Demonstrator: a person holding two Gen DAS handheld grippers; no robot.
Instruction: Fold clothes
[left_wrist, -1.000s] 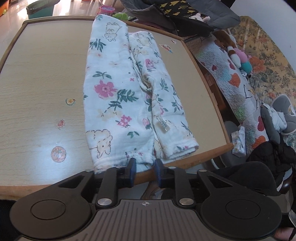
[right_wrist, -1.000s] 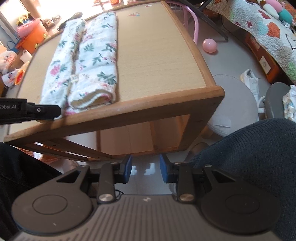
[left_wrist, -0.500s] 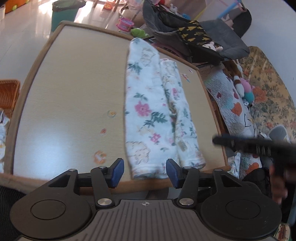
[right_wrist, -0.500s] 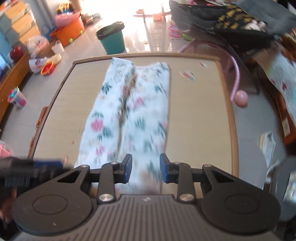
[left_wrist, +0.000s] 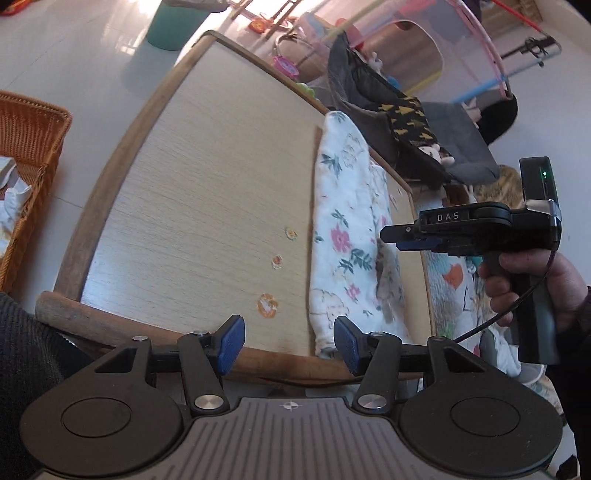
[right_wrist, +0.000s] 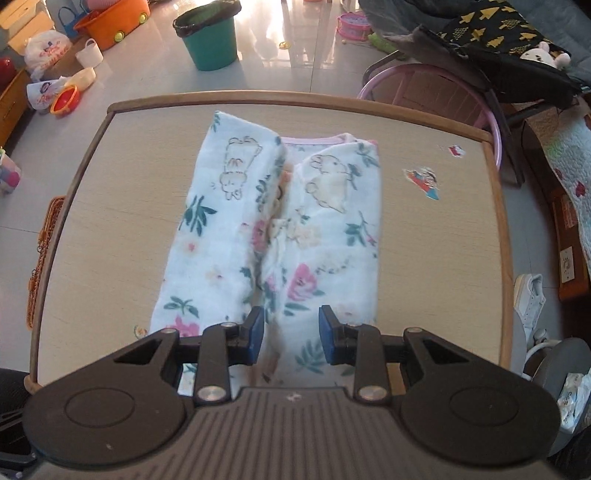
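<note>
Worktop (right_wrist: 424, 229): wood-rimmed, pale top, fills the middle of both views. A few stickers (left_wrist: 267, 304) on it left of the cloth in the left wrist view.

Floral garment (right_wrist: 280, 229): lies flat on the worktop, centre of the right wrist frame, right of centre in the left wrist frame. Both long sides are turned in toward a middle seam, so you have a narrow strip running from near edge to far edge. A pink-trimmed hem shows at the far end. My reading: the lengthwise folds are in place and the strip lies full length, so a crosswise fold would suit it; the frames do not settle more than that.

Right gripper (right_wrist: 291, 332): you hold it low over the near end of the strip, lower centre of frame. Jaws moderately apart, empty, straddling the right-hand panel, likely lined up to take the near hem.

Left gripper (left_wrist: 288, 341): lower centre of its frame, at the near rim of the worktop, beside the cloth's left corner. Jaws wide apart, holding nothing.

Wicker basket (left_wrist: 33, 147): on the floor, left edge of frame, well clear of the worktop.
</note>
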